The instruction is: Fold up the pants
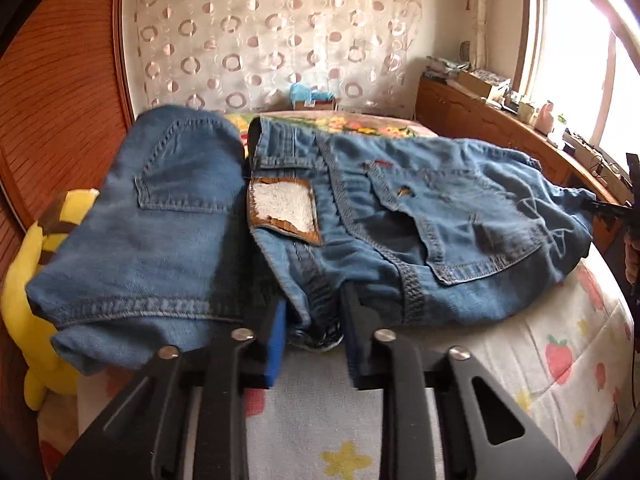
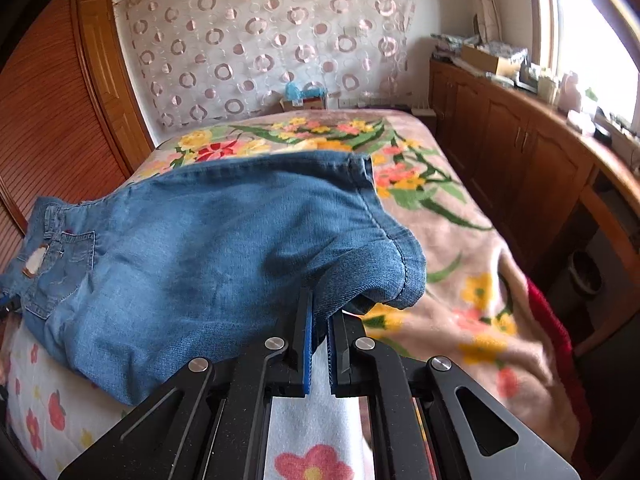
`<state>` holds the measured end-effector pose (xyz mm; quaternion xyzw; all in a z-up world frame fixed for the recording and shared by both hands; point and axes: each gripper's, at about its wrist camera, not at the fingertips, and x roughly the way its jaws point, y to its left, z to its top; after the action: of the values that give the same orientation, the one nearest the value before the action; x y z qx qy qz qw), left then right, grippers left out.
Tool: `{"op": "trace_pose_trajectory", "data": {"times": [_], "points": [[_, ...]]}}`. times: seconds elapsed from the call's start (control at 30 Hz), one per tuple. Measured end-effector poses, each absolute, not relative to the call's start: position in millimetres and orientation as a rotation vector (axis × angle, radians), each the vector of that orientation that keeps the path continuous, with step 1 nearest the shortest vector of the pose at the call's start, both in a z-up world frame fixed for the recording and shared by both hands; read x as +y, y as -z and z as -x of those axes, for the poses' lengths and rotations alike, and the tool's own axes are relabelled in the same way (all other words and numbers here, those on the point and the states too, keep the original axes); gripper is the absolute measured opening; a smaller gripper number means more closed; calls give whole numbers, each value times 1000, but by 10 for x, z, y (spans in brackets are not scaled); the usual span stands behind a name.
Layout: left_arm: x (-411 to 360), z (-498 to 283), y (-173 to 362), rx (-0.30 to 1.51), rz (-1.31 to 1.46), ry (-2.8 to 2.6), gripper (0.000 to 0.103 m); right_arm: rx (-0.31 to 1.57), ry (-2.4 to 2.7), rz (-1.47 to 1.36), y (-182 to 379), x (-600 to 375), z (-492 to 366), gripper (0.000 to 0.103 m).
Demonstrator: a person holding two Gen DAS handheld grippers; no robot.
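Pants [image 1: 360, 220] only half folded on the bed [image 1: 540, 340]: my left tool [image 1: 314, 320] pinches the waistband, right tool [image 2: 320, 320] grips a leg hem.

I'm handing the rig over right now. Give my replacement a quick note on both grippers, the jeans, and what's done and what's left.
Left gripper: closed on bunched denim at the waistband of the jeans, beside the worn patch.
Right gripper: shut on the hem end of the leg.
The jeans lie across the bed, hem end lifted off it.
Done: both ends gripped.
Left: probably carry hem over to waistband, lay flat, release.
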<state>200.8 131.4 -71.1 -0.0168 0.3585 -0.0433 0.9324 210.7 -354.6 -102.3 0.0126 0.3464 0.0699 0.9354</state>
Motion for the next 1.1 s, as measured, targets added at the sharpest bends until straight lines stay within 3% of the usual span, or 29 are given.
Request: {"op": "trace_pose_trajectory", "data": {"times": [0.13, 0.63, 1.1], "points": [[1275, -1963, 545, 683, 16, 78, 15, 661, -135, 19, 918, -3475, -2046, 5], [1340, -1629, -20, 542, 21, 80, 14, 551, -134, 54, 684, -3480, -1551, 4], [1458, -818, -155, 475, 38, 95, 14, 512, -171, 43, 694, -3674, -717, 4]]}}
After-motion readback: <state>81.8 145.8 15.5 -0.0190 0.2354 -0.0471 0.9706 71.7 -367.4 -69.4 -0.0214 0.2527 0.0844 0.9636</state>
